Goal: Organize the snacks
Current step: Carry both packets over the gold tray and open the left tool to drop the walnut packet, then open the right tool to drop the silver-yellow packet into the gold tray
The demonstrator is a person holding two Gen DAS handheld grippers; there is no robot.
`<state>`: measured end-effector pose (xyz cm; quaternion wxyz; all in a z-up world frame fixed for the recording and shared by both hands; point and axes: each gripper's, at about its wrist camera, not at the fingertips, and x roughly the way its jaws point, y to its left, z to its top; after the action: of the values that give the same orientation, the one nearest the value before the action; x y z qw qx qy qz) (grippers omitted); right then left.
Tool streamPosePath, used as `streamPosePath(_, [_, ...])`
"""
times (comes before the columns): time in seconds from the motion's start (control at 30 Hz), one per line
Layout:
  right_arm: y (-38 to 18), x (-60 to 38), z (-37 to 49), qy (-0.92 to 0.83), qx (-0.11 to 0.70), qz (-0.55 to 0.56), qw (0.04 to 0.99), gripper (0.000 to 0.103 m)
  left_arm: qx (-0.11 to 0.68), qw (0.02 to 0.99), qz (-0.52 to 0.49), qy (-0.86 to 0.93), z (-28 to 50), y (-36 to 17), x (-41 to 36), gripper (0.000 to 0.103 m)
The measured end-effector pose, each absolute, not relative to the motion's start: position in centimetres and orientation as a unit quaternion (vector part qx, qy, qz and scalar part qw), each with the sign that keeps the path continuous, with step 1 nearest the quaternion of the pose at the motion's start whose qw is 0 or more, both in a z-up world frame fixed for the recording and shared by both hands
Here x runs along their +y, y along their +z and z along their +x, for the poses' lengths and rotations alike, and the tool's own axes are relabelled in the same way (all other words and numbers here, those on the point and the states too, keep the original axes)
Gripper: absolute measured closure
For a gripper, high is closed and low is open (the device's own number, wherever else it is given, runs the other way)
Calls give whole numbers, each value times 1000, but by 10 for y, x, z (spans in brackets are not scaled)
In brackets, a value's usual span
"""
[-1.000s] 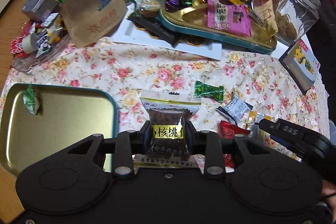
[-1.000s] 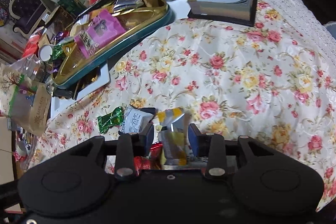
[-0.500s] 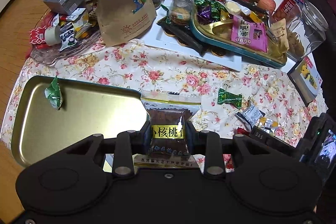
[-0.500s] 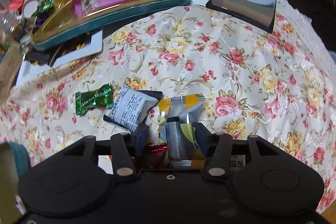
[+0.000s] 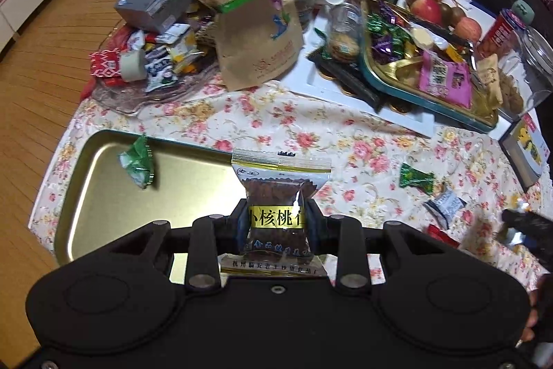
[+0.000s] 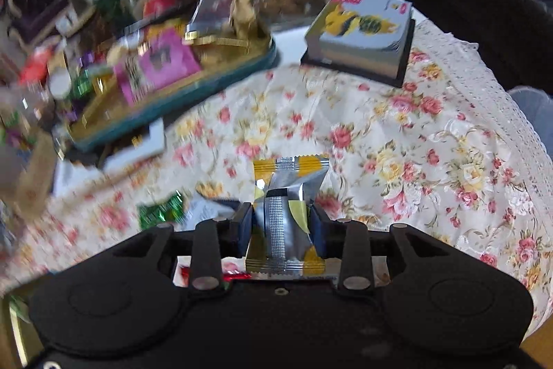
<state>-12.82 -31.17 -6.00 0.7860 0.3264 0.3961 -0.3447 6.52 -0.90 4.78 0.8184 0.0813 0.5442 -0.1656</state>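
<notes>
Two packets were at risk: the left tool (image 5: 278, 223) was clamped on a walnut packet (image 5: 278, 196) above the gold tray's (image 5: 103, 196) near edge, while the right tool's (image 6: 281, 225) jaws were closing on a silver-yellow packet (image 6: 287, 196) right of that tray, where slick foil could slip free.

Gold band – walnut snack packet (image 5: 278, 196) – "小核桃仁".

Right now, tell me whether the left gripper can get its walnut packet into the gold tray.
Probably yes: the left gripper holds the walnut packet beside the gold tray, which holds only one green candy.
</notes>
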Motion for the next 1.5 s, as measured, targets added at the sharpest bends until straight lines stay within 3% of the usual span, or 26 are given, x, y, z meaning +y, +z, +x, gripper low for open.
streamPosePath(0.2, [-16,-302,-130,-305,338,369,811,66,538,830,85,-116,76,47,23,62])
streamPosePath(0.53, [15,-217,-93,-168,333,315,873,66,539,839,57,-52,96,50,86,62])
streamPosePath(1.0, [6,-124,-51,-40,359,279,890,66,568,822,49,-6,114,27,138,61])
streamPosePath(1.5, [-7,-98,-41,-10,378,248,892,65,567,823,42,-16,116,26,139,57])
